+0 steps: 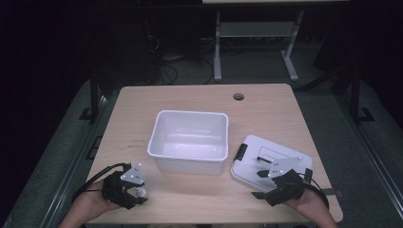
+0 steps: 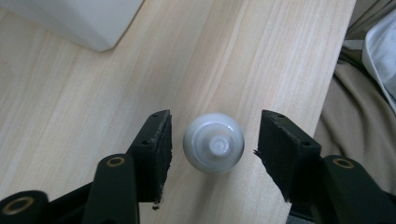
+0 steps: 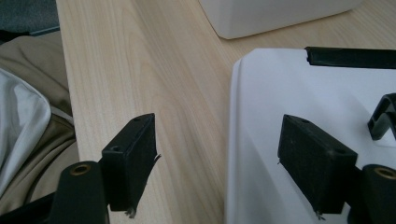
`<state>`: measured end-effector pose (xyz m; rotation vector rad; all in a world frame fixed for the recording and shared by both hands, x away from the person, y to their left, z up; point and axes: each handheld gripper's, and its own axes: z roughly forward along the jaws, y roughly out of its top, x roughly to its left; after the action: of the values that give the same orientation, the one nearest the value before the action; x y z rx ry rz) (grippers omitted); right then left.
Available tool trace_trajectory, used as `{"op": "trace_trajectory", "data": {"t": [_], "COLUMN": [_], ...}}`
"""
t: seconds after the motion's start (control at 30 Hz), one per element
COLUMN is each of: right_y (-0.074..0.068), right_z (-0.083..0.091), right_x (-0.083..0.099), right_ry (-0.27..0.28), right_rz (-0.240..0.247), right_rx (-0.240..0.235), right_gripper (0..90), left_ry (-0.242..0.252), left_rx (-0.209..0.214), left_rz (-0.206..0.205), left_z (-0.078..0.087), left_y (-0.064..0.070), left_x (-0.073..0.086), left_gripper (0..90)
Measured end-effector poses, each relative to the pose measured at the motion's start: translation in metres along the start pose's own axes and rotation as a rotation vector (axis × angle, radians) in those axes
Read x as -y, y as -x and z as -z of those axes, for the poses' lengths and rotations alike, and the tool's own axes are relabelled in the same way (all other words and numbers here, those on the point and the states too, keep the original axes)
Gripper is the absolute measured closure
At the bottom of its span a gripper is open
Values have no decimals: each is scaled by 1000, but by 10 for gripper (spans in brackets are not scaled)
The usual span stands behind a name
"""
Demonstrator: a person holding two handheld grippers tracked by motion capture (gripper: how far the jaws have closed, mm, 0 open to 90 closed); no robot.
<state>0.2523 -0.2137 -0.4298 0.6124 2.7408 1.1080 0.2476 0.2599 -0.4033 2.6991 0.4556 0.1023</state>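
A small white round-topped bottle [image 2: 214, 149] stands on the wooden table [image 1: 142, 102] near its front left edge, also seen beside my left gripper as the bottle [image 1: 141, 192]. My left gripper [image 2: 212, 151] is open, one jaw on each side of the bottle and neither touching it. An empty white plastic bin [image 1: 189, 140] sits mid-table. Its white lid [image 1: 271, 164] with black latches lies flat at the right. My right gripper [image 3: 217, 161] is open and straddles the lid's left edge [image 3: 232, 140], one jaw over bare wood and one over the lid.
The table's front edge runs just behind both grippers, with the person's lap and clothing [image 3: 28, 116] beyond it. A cable hole [image 1: 238, 97] sits near the far edge. A metal desk frame [image 1: 256, 33] stands on the dark floor behind the table.
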Motion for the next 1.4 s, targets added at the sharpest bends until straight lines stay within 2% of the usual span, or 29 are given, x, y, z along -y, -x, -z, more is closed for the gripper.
{"op": "trace_trajectory", "data": {"t": [0.17, 0.47, 0.77, 0.93, 1.4], "right_y": [1, 1, 2, 2, 4], "right_z": [1, -2, -1, -3, -4], "right_x": [0, -1, -1, -1, -1], "right_ry": [0, -1, 3, -2, -6], "right_rz": [-6, -1, -6, -5, -8], "right_rx": [1, -4, -1, -6, 4], "right_gripper": [274, 274, 274, 273, 254], "left_ry": [-13, -38, -28, 9, 48], "left_rx": [13, 23, 30, 25, 0], "left_rz": [12, 8, 0, 10, 5], "left_z": [-5, -8, -7, 1, 35], "left_y": [-2, -4, -4, -3, -6], "left_x": [0, 0, 0, 0, -11], "left_gripper": [496, 592, 602, 602, 601]}}
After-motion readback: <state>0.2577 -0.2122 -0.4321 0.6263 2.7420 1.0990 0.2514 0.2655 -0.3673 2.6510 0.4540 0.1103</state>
